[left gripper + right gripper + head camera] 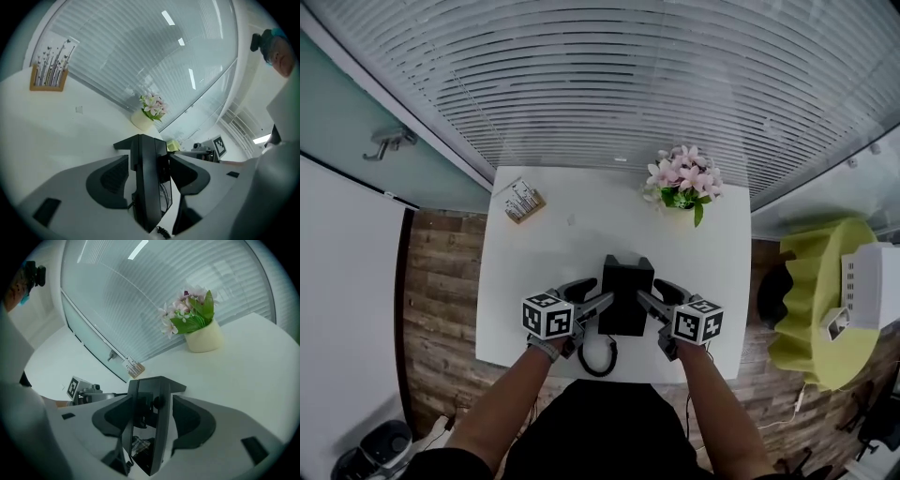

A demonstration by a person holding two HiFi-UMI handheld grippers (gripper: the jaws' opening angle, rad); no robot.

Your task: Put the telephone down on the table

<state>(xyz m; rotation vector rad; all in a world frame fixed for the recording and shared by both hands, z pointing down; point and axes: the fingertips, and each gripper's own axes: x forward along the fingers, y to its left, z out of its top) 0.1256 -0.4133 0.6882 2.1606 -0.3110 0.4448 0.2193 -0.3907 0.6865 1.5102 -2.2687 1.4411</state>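
Observation:
The black telephone (626, 291) is over the front half of the white table (553, 253), between my two grippers. My left gripper (602, 302) is at its left side. In the left gripper view the telephone's edge (147, 187) stands between open jaws, with a narrow gap at the left pad (110, 180). My right gripper (649, 298) is at its right side. In the right gripper view the pads sit close against both faces of the telephone (147, 427). The telephone's lower end is hidden. A black coiled cord (598, 361) loops at the table's front edge.
A pot of pink flowers (682, 186) stands at the back right of the table. A small wooden card holder (523, 200) sits at the back left. Window blinds run behind the table. A yellow-green chair (816, 300) is on the wood floor to the right.

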